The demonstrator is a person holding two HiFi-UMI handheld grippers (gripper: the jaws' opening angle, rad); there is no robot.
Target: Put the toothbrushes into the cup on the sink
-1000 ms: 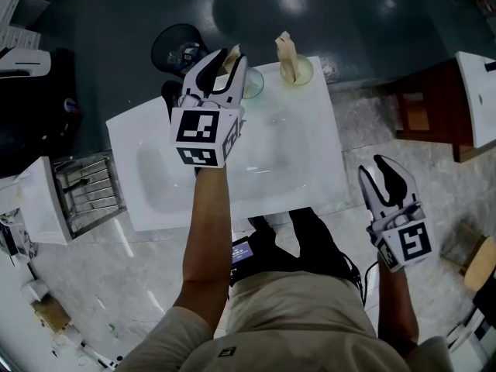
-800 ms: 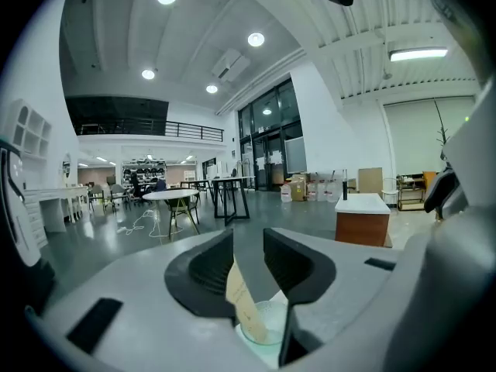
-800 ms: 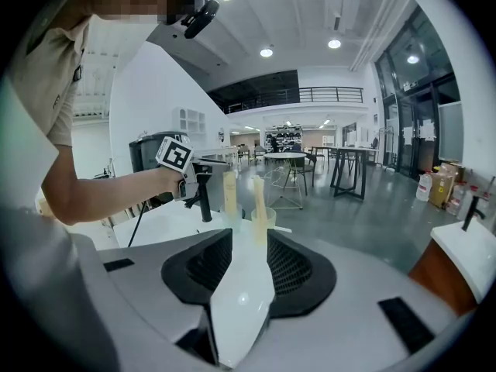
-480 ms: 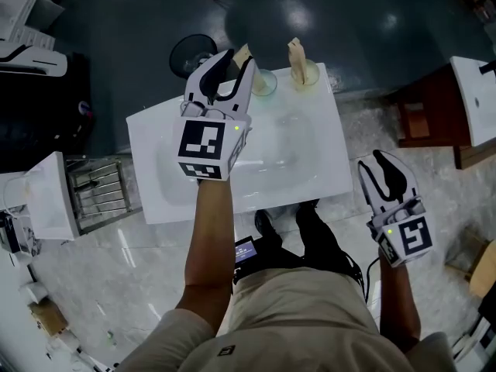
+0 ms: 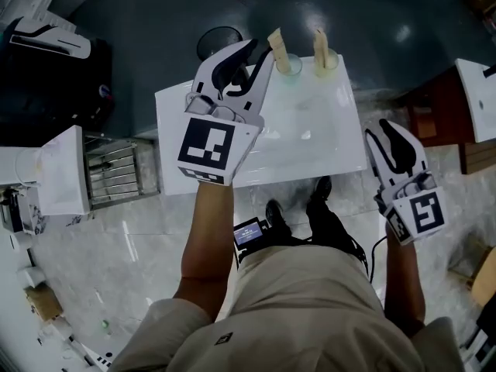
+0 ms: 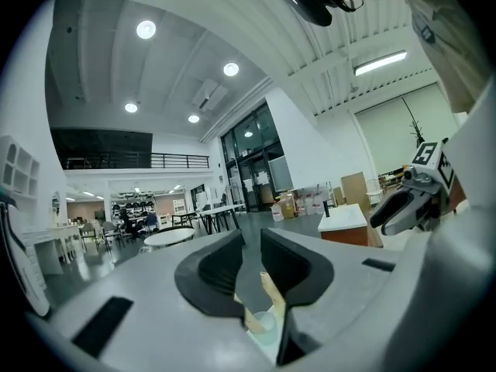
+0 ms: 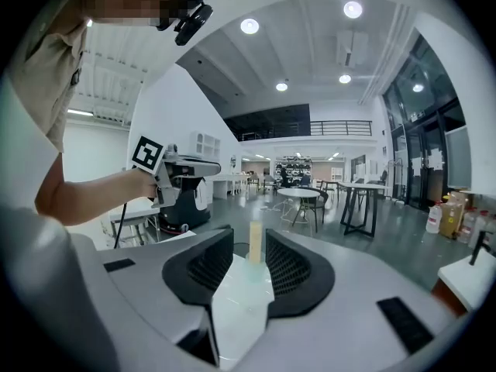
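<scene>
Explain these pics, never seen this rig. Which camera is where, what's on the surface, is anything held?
There is no robot here. A person holds a hand-held two-jaw gripper in each hand, the left gripper and the right gripper. The cubes with square markers are part of the grippers.

The top-down picture comes from a camera on the person's head. The other two come from cameras riding on each gripper, looking along its jaws.

Below is a white rectangular sink. At its far edge stand two pale translucent cups, each with a beige toothbrush standing in it.

Both pairs of jaws stand apart with nothing between them, so nothing is held.
</scene>
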